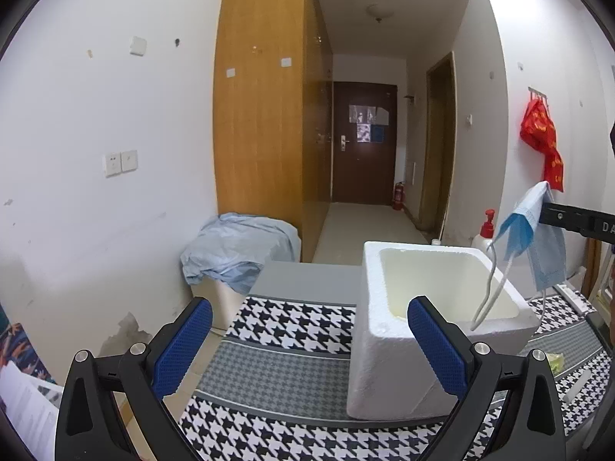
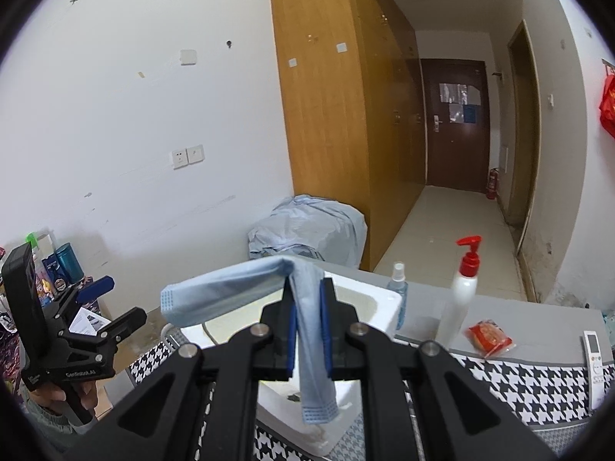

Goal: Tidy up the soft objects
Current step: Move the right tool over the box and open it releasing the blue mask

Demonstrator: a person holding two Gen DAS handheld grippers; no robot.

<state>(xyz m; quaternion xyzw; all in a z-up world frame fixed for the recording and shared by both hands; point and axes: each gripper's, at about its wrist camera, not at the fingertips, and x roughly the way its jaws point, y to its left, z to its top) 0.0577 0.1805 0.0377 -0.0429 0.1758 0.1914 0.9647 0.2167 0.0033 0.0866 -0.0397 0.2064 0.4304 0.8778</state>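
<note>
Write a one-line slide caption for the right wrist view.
Right gripper shut on a blue face mask, held above the white foam box on the houndstooth cloth.

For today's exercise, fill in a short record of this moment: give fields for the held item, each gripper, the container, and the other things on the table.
held item: blue face mask, folded over, ear loops dangling
right gripper: shut on the face mask
left gripper: open, nothing between its pads
container: white foam box, open top, looks empty
mask position: above the foam box, one ear loop hanging in
surface: houndstooth table cover
other items: pump bottle, spray bottle, red packet, remote control
</note>
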